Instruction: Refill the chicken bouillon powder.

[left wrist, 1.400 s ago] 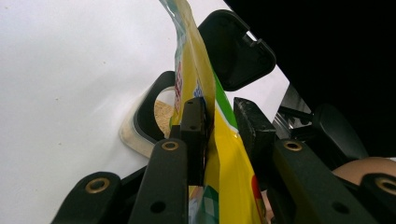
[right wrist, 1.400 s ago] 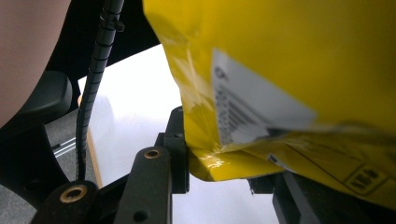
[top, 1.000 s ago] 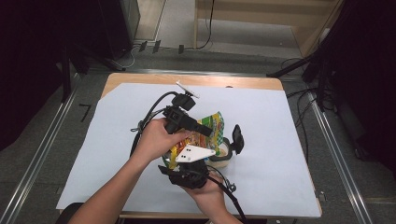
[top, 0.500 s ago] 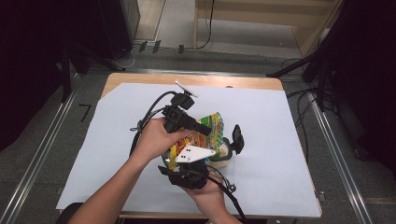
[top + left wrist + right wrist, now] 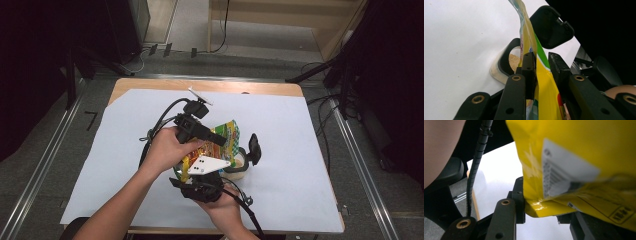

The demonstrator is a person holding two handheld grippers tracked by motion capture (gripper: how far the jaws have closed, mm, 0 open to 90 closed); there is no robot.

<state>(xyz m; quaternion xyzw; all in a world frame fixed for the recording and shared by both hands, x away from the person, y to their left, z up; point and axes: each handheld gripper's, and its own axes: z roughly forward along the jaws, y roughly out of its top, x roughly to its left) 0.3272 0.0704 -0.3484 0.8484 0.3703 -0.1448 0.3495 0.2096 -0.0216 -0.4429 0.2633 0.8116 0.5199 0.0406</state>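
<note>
A yellow and green snack bag is held tilted above a small clear container near the middle of the counter, which is covered by a white sheet. The container is seen in the high view just right of the bag's lower end, with a black hinged lid standing open at its right side. In the left gripper view the container is seen with a black rim and light brown crumbs inside, and the bag's edge hangs directly over it; the open lid is seen beyond. The left tool is gripped by the left hand and its two black jaws are closed narrow on the bag, one jaw on each face of the bag in its own view. The right tool is held by the right hand at the near side, under the bag's lower end, with a grey three-cornered plate on top. In the right gripper view the bag is seen close up with a white printed label, and its folded bottom corner is pinched against the left jaw; the right jaw is mostly hidden behind the bag, so the grip appears closed on the bag. A black ribbed cable is seen running down at the left of that view.
</note>
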